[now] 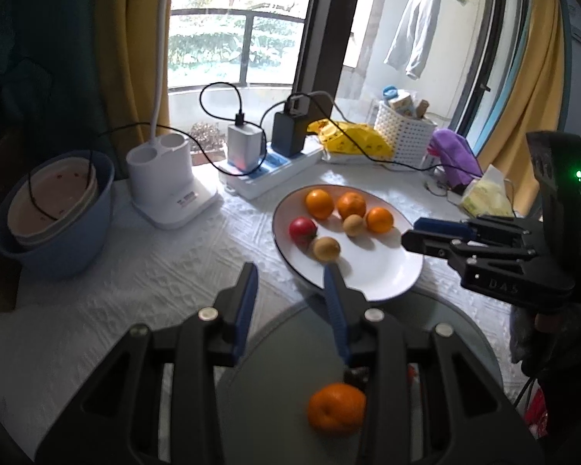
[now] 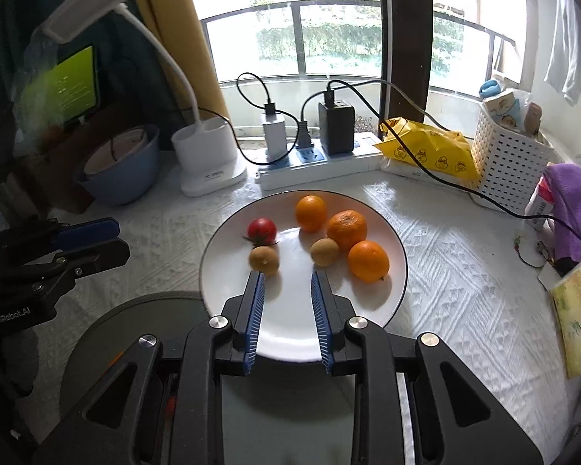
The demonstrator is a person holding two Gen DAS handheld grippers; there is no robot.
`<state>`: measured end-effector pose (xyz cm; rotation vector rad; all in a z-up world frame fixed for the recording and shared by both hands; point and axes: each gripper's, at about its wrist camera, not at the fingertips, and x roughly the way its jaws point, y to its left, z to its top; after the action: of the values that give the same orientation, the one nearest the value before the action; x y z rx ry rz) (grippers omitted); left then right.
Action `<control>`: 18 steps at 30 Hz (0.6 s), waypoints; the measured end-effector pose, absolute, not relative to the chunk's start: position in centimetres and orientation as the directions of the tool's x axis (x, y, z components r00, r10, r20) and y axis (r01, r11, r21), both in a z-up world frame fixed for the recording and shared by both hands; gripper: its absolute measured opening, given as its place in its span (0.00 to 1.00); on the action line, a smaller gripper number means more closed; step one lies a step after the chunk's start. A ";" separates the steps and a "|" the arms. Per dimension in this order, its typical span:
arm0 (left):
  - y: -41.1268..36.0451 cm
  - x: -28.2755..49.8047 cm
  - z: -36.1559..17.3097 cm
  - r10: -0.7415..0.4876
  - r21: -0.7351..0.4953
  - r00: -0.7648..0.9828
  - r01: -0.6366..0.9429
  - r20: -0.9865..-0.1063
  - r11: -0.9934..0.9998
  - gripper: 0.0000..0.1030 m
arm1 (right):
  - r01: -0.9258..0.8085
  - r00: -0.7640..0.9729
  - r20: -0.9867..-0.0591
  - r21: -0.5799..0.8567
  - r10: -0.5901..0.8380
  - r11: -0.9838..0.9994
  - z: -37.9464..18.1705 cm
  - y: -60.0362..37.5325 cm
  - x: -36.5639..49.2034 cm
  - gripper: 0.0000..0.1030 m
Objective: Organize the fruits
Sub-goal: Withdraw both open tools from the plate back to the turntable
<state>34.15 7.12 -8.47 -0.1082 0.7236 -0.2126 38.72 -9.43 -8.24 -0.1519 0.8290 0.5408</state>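
Note:
A white plate (image 2: pixel 368 310) (image 1: pixel 383 275) holds three oranges (image 2: pixel 368 260), a red tomato (image 2: pixel 262 229) and two small brown fruits (image 2: pixel 324 252). One more orange (image 1: pixel 336 407) lies on a grey round plate (image 1: pixel 275 368) under my left gripper. My left gripper (image 1: pixel 290 271) is open and empty above the grey plate, by the white plate's near rim. My right gripper (image 2: pixel 286 283) is open and empty over the white plate's near part, with a brown fruit (image 2: pixel 264 259) just ahead of its left finger. Each gripper also shows in the other view (image 1: pixel 410 234) (image 2: pixel 114 238).
A blue bowl (image 1: pixel 58 248) with a paper bowl inside stands at the left. A white lamp base (image 1: pixel 170 190), a power strip with chargers (image 1: pixel 267 170), a yellow bag (image 1: pixel 352 139), a white basket (image 1: pixel 403 135), a purple cloth (image 1: pixel 453 155) and a tissue pack (image 1: pixel 484 193) line the back and right.

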 end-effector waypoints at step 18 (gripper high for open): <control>8.0 28.1 -8.6 -0.215 -0.189 0.748 0.121 -0.628 0.975 0.37 | -0.562 0.520 -0.749 0.063 0.411 0.825 -8.6 -8.1 32.9 0.29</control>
<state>28.09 8.02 -8.64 -0.1397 0.7029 -0.1840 32.89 -8.12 -8.65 -0.1964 0.8410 0.5879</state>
